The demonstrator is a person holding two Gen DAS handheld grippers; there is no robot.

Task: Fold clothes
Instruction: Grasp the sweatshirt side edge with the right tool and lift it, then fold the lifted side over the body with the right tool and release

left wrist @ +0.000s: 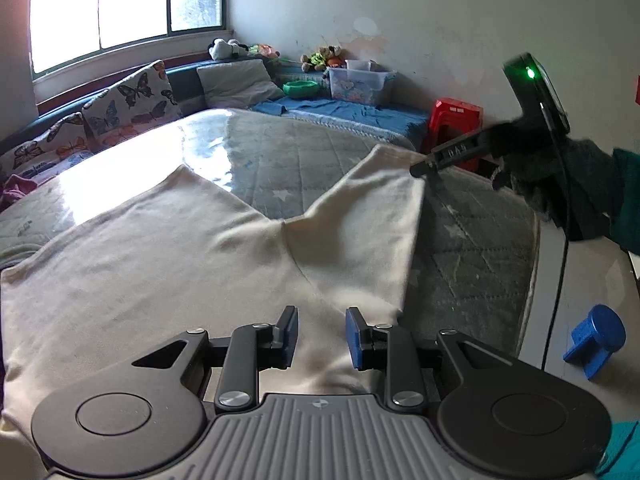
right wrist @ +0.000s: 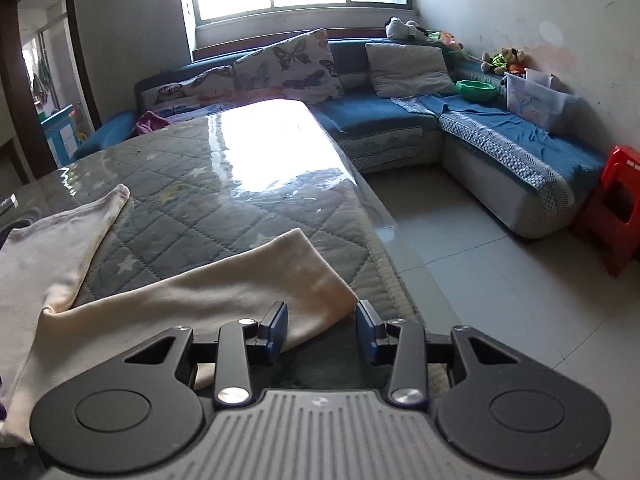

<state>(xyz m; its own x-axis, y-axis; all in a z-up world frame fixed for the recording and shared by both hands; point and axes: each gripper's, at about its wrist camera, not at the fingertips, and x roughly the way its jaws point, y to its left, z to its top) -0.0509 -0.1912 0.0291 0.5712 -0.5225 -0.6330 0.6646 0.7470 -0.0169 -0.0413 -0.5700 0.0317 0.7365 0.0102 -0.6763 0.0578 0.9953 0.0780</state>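
Both my grippers, left (left wrist: pixel 322 336) and right (right wrist: pixel 322 330), have their blue pads parted and aren't gripping anything; the right one's jaws sit at the leg's hem. One pair of cream pants (left wrist: pixel 168 264) lies flat across the lower half of the frame on a shiny quilted grey table cover (right wrist: pixel 224 184), soft knit, two legs splayed in a V, faintly stained
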